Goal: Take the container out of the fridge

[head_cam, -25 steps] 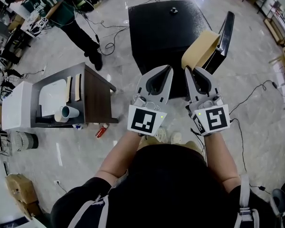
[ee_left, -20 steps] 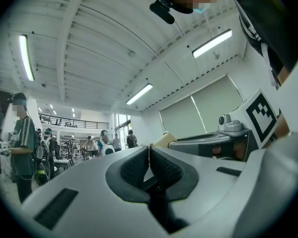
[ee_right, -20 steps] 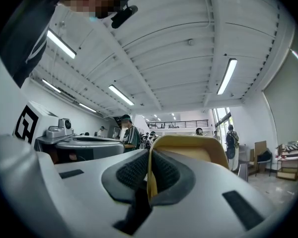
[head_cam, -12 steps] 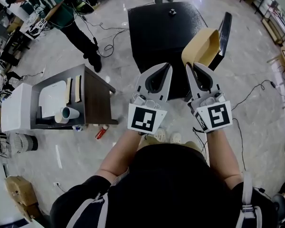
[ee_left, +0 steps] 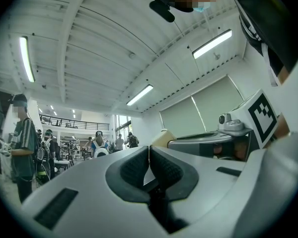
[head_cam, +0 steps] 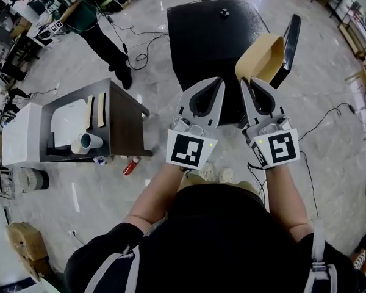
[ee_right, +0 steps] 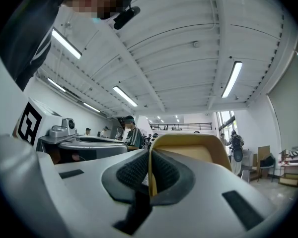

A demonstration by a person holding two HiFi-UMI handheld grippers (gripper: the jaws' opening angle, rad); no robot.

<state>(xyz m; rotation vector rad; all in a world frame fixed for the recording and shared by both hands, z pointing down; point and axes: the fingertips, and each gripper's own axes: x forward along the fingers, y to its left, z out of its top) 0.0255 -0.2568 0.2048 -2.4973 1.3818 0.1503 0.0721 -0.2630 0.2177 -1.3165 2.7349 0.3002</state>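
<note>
A tan, open-topped container hangs in the air in front of the black fridge, whose door stands open at the right. My right gripper is shut on the container's rim. In the right gripper view the thin yellow wall sits pinched between the dark pads of that gripper. Beside it, the left gripper is shut with nothing in it. In the left gripper view its pads meet edge to edge. Both grippers tilt upward, so their cameras see mostly ceiling.
A brown side table at the left carries a white tray and a cup lying on its side. A white box stands beside it. A person stands at top left. Cables run across the tiled floor.
Both grippers have drifted slightly forward and to the right, with the container still in the right one. The jaws look the same.
</note>
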